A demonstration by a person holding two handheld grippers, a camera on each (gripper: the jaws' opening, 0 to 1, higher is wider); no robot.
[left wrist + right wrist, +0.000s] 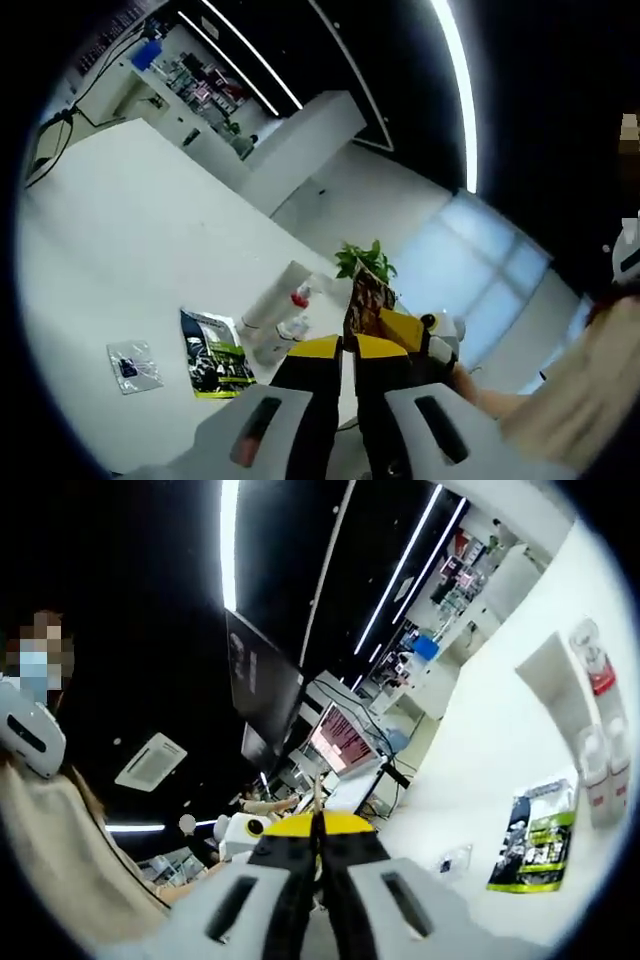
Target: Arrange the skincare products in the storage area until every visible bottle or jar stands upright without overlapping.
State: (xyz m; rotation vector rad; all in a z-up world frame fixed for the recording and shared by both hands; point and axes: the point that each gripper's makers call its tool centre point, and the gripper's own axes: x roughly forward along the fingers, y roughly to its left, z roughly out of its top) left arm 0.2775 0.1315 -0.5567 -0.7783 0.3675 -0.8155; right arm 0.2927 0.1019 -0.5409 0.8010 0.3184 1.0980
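Room: dark ceiling with long white light strips, shelves with small goods at the far side, monitors on desks in the right gripper view.
Surface: large white table (130, 220), mostly bare; wide free room on its far and left part in the left gripper view.
Skincare bottles: small clear bottles (285, 330), one with a red cap, stand close together beside a tall white box (278, 295); in the left gripper view their long axes lean toward the upper right of the picture, but the view is tilted, so I cannot tell if they are truly upright.
Same group, right gripper view: clear bottles (598, 765) near the right border, beside the white box (555, 680).
Other things: black and green flat packet (213, 352) lies flat near the bottles; small clear plastic bag (132, 365) lies apart from it, nearer the table edge; green plant (365, 262) behind.
Left gripper (349, 350): yellow-tipped jaws narrow, a thin gap between, nothing held.
Right gripper (318, 835): jaws pressed together, nothing between, raised away from the table.
Person: beige sleeve (50, 850) at the left.
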